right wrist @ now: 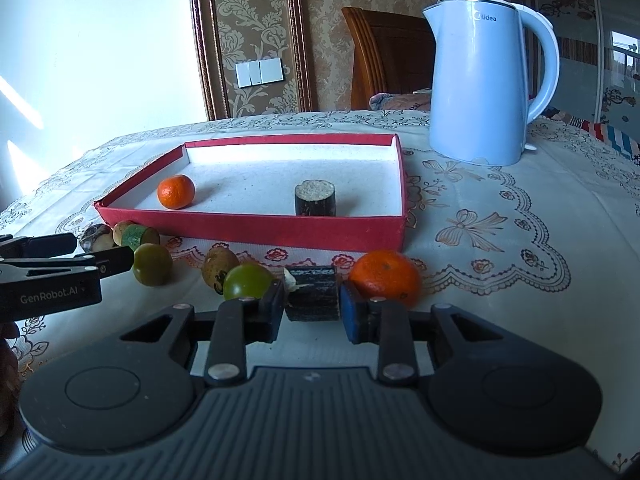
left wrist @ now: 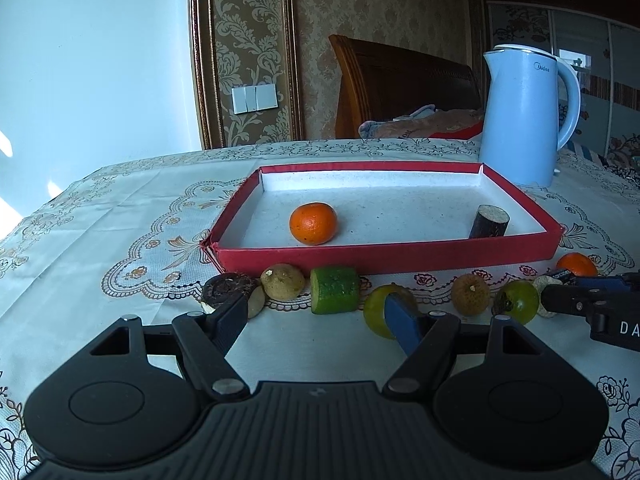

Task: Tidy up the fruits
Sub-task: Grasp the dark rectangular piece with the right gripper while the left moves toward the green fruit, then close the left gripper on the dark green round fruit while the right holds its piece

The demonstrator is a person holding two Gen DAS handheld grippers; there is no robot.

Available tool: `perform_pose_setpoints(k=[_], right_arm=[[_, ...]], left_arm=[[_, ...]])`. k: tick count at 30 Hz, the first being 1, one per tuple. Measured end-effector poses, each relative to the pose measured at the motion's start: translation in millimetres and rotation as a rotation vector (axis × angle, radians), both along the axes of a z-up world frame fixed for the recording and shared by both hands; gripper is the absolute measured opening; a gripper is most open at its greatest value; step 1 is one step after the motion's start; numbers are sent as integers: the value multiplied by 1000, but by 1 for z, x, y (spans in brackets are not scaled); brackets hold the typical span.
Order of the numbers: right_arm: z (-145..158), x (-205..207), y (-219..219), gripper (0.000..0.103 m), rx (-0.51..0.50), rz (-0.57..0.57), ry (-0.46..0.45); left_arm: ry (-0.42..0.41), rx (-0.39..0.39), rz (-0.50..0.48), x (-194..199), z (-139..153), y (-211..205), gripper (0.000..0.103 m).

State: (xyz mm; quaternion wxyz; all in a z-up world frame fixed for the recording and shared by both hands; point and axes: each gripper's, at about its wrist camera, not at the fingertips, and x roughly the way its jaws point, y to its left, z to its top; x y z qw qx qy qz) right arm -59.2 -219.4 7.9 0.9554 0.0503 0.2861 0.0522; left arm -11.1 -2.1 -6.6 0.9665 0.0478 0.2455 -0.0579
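A red box tray [left wrist: 384,258] [right wrist: 248,232] holds an orange [left wrist: 313,223] [right wrist: 176,191] and a dark cut cylinder [left wrist: 489,222] [right wrist: 315,198]. A row of fruits lies on the cloth in front of it. My right gripper [right wrist: 313,306] is shut on another dark cylinder piece [right wrist: 314,294], which rests on the cloth between a green fruit [right wrist: 248,282] and a second orange [right wrist: 384,276]. My left gripper [left wrist: 316,316] stands open just short of a green cylinder [left wrist: 335,290], with nothing between its fingers. Its right finger [left wrist: 400,326] covers part of a green round fruit [left wrist: 378,312].
A light blue kettle [left wrist: 524,120] [right wrist: 480,80] stands behind the tray's right corner. Tan fruits [left wrist: 283,281] [left wrist: 471,294] and a dark round piece [left wrist: 226,288] also lie in the row. A patterned tablecloth [right wrist: 500,240] covers the table; a bed headboard [left wrist: 400,88] is behind.
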Motion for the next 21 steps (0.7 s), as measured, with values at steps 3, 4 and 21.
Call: perform_pose_setpoints(k=[3,4,21], right_arm=[[0,0,-1,29,6,0,-1],[0,0,-1,29,9,0,-2],[-1,0,-1,29,15,0,-1]], left_arm=[[8,-2,-31,0,-1,-3,75],[7,2,-45,-1,-1,-5,75],[106,-31,-55,21,-5,-18,75]])
